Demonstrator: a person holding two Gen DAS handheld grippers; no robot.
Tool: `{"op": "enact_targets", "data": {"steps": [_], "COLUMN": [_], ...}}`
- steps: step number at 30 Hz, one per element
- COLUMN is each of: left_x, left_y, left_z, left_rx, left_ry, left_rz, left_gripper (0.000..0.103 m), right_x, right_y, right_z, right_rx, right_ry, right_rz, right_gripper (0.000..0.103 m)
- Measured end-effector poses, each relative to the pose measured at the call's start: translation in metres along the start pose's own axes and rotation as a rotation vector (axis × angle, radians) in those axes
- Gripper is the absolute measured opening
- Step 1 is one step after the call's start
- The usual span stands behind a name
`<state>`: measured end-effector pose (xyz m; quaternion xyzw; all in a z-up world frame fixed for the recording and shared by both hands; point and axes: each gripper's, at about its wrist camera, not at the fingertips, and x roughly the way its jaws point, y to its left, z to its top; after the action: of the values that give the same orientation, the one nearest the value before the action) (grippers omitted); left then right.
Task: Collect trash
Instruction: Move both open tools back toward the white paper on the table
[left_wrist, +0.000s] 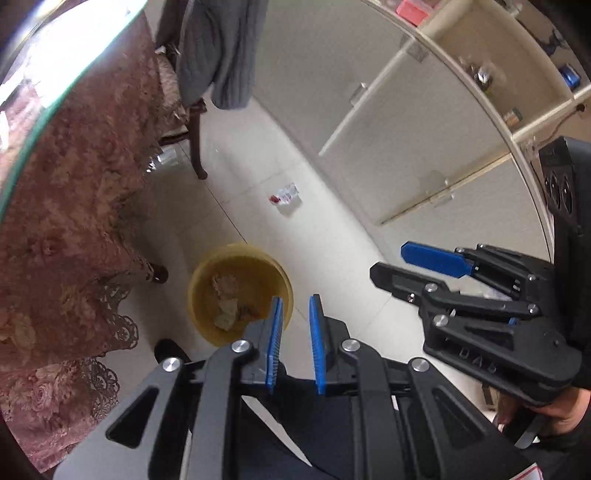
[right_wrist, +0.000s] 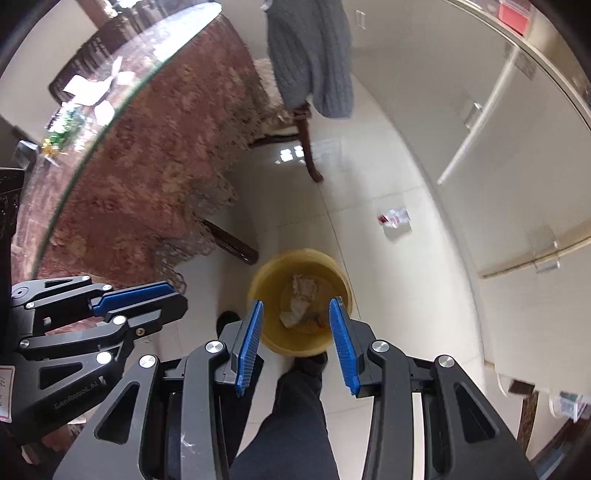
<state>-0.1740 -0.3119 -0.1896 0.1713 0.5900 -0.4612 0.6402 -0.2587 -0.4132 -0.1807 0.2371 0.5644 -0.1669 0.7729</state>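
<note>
Left wrist view looks steeply down at a pale tiled floor (left_wrist: 332, 251), with a round glass-topped surface (left_wrist: 22, 155) under a rose lace cloth (left_wrist: 74, 221) filling the left side and cream cabinets (left_wrist: 424, 129) along the right. A grey knitted garment (left_wrist: 221, 55) hangs over a dark wooden chair (left_wrist: 197, 140) behind the surface. A yellow bin (left_wrist: 280, 280) stands on the floor near the cloth's hem, holding crumpled paper trash (left_wrist: 227, 310). Further off on the tiles, well apart from the bin, lies a clear plastic wrapper with a red patch (left_wrist: 286, 195). The left gripper (left_wrist: 295, 314) hovers above the bin's near rim, its blue fingers (left_wrist: 275, 332) parted by a narrow gap with nothing between them. Right wrist view shows the right gripper (right_wrist: 297, 321) directly over the bin, its fingers (right_wrist: 341, 332) spread wider and likewise released, empty. A dark trouser leg (right_wrist: 295, 406) and shoe (right_wrist: 310, 360) stand just beside the bin.
</note>
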Motion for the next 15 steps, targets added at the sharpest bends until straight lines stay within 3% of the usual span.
{"op": "enact_targets", "data": {"steps": [3, 5, 9, 11, 15], "left_x": [-0.021, -0.042, -0.085, -0.111, -0.156], "left_y": [0.007, 0.018, 0.044, 0.064, 0.111], "left_z": [0.005, 0.007, 0.01, 0.012, 0.017], "left_rx": [-0.042, -0.088, -0.178, -0.236, -0.342], "left_ry": [-0.065, -0.136, -0.246, -0.314, -0.428], "left_rz": [0.032, 0.075, 0.143, 0.183, 0.239], "left_gripper": [0.033, 0.054, 0.066, 0.08, 0.091], "right_x": [-0.009, -0.016, -0.032, -0.038, -0.043], "right_y": [0.015, 0.027, 0.063, 0.085, 0.134], "right_z": [0.015, 0.026, 0.055, 0.074, 0.109], "right_rx": [-0.047, -0.085, -0.178, -0.22, -0.278], "right_ry": [-0.039, -0.072, -0.143, -0.173, -0.235], "right_rz": [0.033, 0.052, 0.085, 0.112, 0.146], "right_gripper": [0.037, 0.037, 0.042, 0.048, 0.059]}}
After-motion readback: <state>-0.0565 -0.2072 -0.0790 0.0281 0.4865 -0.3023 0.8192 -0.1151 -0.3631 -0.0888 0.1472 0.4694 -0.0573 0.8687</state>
